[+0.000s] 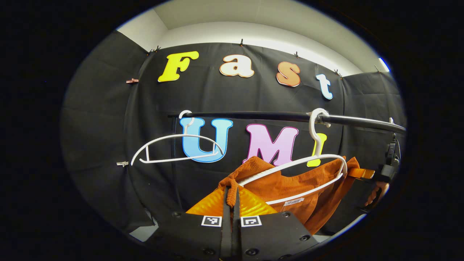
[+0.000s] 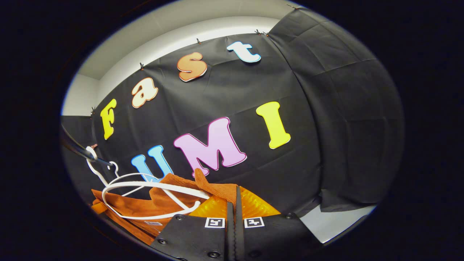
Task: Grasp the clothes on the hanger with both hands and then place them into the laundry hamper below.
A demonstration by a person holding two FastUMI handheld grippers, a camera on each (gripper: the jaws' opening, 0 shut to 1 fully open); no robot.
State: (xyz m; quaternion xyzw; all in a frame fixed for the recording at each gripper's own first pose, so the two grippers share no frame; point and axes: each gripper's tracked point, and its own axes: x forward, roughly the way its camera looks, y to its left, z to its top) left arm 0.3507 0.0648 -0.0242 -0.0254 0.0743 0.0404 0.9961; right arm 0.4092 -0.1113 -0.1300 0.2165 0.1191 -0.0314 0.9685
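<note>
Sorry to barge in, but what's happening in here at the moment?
A person is taking an orange garment off a white hanger on the black rail. The left gripper and right gripper are each shut on a shoulder of it. It is still draped over the hanger. A second hanger hangs bare.

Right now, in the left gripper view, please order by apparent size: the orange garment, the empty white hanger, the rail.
1. Black rail, the longest span.
2. Orange garment, though it is nearest to the camera, so unsure.
3. Empty white hanger; it hangs farther back, so it may only look smaller.
</note>
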